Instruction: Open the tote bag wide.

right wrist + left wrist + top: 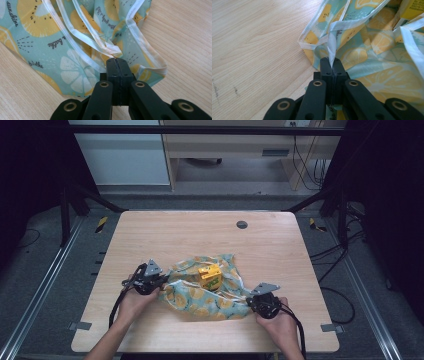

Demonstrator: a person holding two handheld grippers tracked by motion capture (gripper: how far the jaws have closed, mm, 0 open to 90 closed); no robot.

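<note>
Both hand-held grippers, left [331, 65] and right [116, 62], clamped on lemon-print bag [210, 292], apparently its white edging.

the bench [150, 235] in front of me is showing a pale wood-grain top with rounded corners, and a small dark round plug [242, 224] is sitting in it near the far edge, right of the middle. a crumpled cloth bag [210, 295], teal with yellow citrus slices and white edging, is lying on the near half of the bench, a little right of centre. its white straps [82, 32] are trailing loose over the fabric. a yellow box [210, 276] is resting on the bag's folds, not on the wood itself. two small grey brackets [80, 325] are sticking out at the near left and near right edges of the bench.
</note>
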